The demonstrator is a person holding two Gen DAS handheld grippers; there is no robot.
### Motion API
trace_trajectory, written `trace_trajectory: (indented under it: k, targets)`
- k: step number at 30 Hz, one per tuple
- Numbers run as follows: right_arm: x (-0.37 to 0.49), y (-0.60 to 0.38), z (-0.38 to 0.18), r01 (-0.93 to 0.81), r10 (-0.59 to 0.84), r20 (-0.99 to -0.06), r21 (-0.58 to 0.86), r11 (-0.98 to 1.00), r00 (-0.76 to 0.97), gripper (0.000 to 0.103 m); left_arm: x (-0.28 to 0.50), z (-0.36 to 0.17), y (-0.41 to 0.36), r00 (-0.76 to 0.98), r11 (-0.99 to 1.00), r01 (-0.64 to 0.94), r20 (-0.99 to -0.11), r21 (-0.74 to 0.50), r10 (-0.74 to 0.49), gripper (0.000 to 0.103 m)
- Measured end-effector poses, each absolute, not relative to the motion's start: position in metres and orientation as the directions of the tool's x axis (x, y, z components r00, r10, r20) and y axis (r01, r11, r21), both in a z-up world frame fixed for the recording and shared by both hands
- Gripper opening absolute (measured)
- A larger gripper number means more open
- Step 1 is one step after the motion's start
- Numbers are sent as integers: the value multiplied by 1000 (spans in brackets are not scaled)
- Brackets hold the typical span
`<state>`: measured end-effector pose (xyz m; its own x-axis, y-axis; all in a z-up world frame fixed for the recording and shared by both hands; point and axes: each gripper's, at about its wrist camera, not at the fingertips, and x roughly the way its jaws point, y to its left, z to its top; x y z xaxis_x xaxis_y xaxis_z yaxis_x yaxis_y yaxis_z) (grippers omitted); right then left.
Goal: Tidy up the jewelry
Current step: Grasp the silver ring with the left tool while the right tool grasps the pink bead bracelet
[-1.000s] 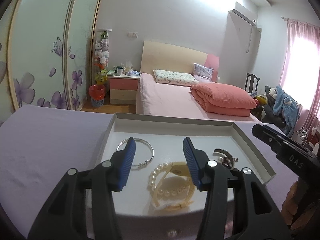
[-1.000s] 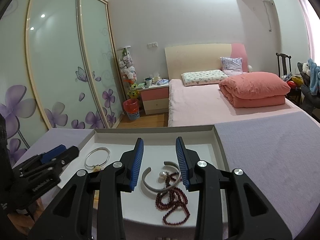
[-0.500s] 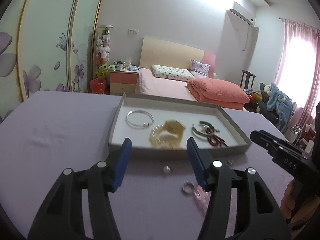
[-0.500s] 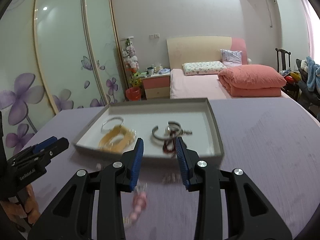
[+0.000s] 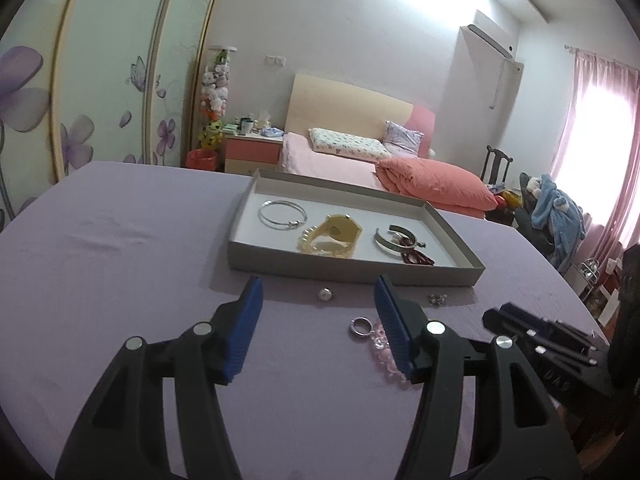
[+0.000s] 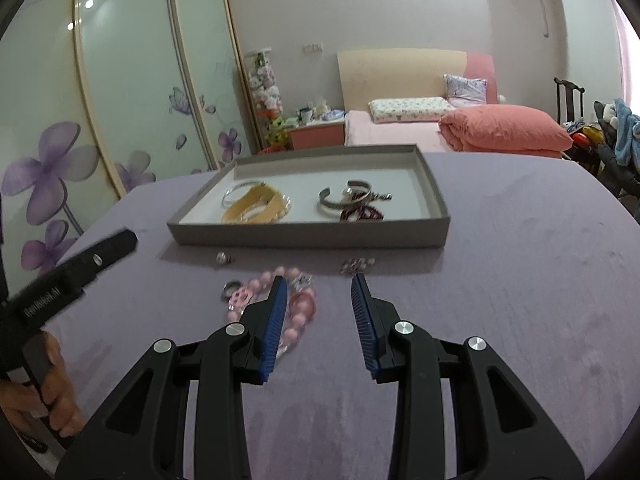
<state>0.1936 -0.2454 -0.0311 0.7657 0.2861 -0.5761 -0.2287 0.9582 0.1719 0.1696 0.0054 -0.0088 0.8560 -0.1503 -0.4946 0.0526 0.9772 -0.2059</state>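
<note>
Pink bead bracelet (image 6: 298,312): light, limp, likely slippery; best pinched across its strand. Both grippers (image 5: 318,322) (image 6: 319,314) spread, empty.

Bangle (image 5: 282,215) left of cuff (image 5: 396,237) in tray (image 5: 352,268).

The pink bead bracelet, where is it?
The pink bead bracelet lies on the purple tablecloth in front of the grey tray, beside a silver ring, partly behind the right gripper.
</note>
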Motion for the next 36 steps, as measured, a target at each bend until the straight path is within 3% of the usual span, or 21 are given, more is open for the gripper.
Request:
trace_trajectory:
  k: [12,14,16,18,27,36]
  targets:
    - [224,-212,-68,-211,237,-762,134,968,602,36,167,-2,22,864,976,24,-487,-218,-130,57]
    - [224,-213,-69,-212,233,-764,128,969,601,31,167,-2,22,863,976,26,-488,-218,-132,57]
    - [223,-216,-70,-211,214,-769,105,972,603,17,168,-2,21,861,976,28,-490,-218,-134,57]
    - [221,-223,-70,-198,195,-770,92,976,607,15,169,-3,20,860,976,31,-492,-218,-137,57]
    - [219,-292,-69,-29,92,-771,96,995,630,14,180,-12,5,823,977,68,-542,-202,-169,57]
    - [218,-323,-69,37,86,-768,142,989,635,14,212,-37,-28,718,985,113,-675,-129,-171,62]
